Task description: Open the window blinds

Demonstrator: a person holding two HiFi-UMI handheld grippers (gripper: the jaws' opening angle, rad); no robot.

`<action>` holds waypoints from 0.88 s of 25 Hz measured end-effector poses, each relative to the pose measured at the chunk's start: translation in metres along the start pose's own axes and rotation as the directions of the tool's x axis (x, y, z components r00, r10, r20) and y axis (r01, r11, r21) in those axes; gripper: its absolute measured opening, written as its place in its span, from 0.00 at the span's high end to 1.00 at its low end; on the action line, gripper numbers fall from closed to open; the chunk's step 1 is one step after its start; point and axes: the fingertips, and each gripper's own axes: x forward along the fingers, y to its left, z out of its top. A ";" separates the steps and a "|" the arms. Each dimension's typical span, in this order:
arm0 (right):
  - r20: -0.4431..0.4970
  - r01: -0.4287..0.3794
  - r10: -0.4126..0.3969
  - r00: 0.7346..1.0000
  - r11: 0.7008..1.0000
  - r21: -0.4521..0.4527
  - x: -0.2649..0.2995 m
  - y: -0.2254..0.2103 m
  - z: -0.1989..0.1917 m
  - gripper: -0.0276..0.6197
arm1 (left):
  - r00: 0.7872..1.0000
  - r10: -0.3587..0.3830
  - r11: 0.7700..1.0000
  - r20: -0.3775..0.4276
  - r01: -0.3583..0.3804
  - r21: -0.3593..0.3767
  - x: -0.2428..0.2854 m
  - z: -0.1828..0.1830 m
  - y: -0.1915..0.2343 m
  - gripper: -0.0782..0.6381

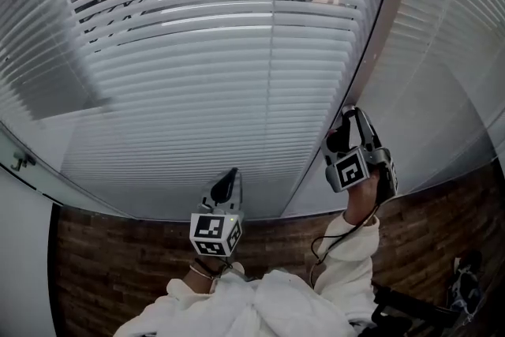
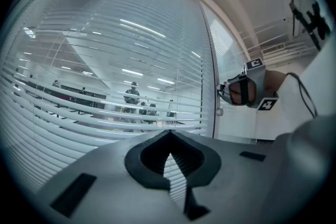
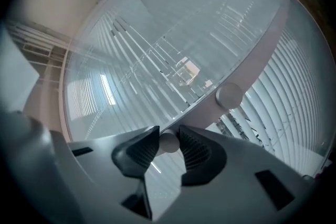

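Note:
White slatted blinds [image 1: 205, 83] hang behind glass. Their upper slats are tilted enough that a lit hall shows through [image 2: 131, 97]. A grey window post [image 1: 371, 59] runs down the right of the pane. On it sits a small round grey knob [image 3: 169, 142], and my right gripper [image 3: 169, 143] is shut on that knob, pads pressed to both its sides. The head view shows the same gripper [image 1: 347, 113] up against the post. My left gripper [image 1: 230, 174] hangs lower in front of the blinds, jaws shut [image 2: 169, 136] with nothing in them.
A second round knob [image 3: 229, 95] sits further along the post. Another blind panel [image 1: 450, 75] lies right of the post. A brick-patterned floor [image 1: 118, 264] runs below the window sill. Through the slats, people [image 2: 132, 94] stand in the hall.

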 end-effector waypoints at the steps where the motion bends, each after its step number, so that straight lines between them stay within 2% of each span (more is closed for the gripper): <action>1: 0.003 -0.008 0.008 1.000 1.000 0.021 0.000 -0.001 0.000 0.76 | 1.000 0.002 1.000 0.000 -0.002 0.000 0.000 0.000 0.000 0.89; 5: 0.017 -0.030 0.028 0.999 0.995 0.098 -0.001 -0.002 0.001 0.76 | 1.000 0.007 1.000 -0.002 -0.007 -0.002 -0.001 -0.001 0.000 0.89; 7: 0.012 -0.036 0.035 0.999 0.996 0.087 -0.002 -0.002 0.001 0.76 | 1.000 0.010 1.000 -0.003 -0.010 -0.004 -0.001 -0.002 0.000 0.89; 9: -0.010 -0.036 0.036 0.999 0.999 0.008 -0.002 0.001 0.002 0.76 | 1.000 0.011 1.000 -0.002 -0.011 -0.006 -0.001 -0.002 0.000 0.89; 11: -0.054 -0.035 0.028 0.998 0.991 -0.128 0.000 0.005 0.001 0.76 | 1.000 0.013 1.000 -0.001 -0.013 -0.009 0.000 -0.002 0.001 0.89; 12: -0.080 -0.035 0.018 0.997 0.975 -0.221 0.000 0.008 -0.001 0.76 | 1.000 0.013 1.000 -0.002 -0.013 -0.010 0.000 -0.002 0.000 0.89; 13: -0.108 -0.037 0.001 0.994 0.945 -0.326 0.000 0.010 -0.003 0.76 | 1.000 0.012 1.000 -0.002 -0.012 -0.011 0.001 -0.002 -0.001 0.89; 14: -0.137 -0.042 -0.020 0.990 0.899 -0.436 0.000 0.012 -0.003 0.75 | 1.000 0.009 1.000 -0.002 -0.009 -0.011 0.001 -0.002 -0.002 0.89; 15: -0.167 -0.053 -0.046 0.985 0.837 -0.544 -0.002 0.014 -0.005 0.75 | 1.000 0.003 1.000 -0.002 -0.003 -0.009 0.001 -0.002 -0.005 0.89; 16: -0.199 -0.075 -0.073 0.977 0.757 -0.649 -0.004 0.017 -0.009 0.75 | 1.000 -0.003 1.000 -0.003 0.003 -0.008 0.002 -0.002 -0.007 0.89; 17: -0.228 -0.109 -0.103 0.968 0.647 -0.754 -0.006 0.021 -0.015 0.74 | 1.000 -0.008 1.000 -0.003 0.008 -0.007 0.003 -0.002 -0.009 0.89; 18: -0.246 -0.150 -0.140 0.959 0.485 -0.861 -0.009 0.026 -0.021 0.71 | 1.000 -0.013 1.000 -0.003 0.013 -0.007 0.003 -0.002 -0.011 0.89; 19: -0.244 -0.194 -0.187 0.952 0.250 -0.949 -0.013 0.031 -0.026 0.70 | 1.000 -0.016 1.000 -0.002 0.016 -0.007 0.003 -0.003 -0.012 0.89; 20: -0.218 -0.236 -0.238 0.947 -0.052 -0.970 -0.018 0.035 -0.030 0.70 | 1.000 -0.019 1.000 -0.003 0.019 -0.006 0.002 -0.003 -0.013 0.90; 21: -0.174 -0.275 -0.283 0.943 -0.371 -0.887 -0.023 0.036 -0.035 0.70 | 1.000 -0.021 1.000 -0.005 0.021 -0.005 0.001 -0.004 -0.013 0.89; 22: -0.119 -0.304 -0.315 0.942 -0.646 -0.700 -0.026 0.036 -0.041 0.70 | 1.000 -0.021 1.000 -0.007 0.021 -0.005 0.000 -0.005 -0.013 0.89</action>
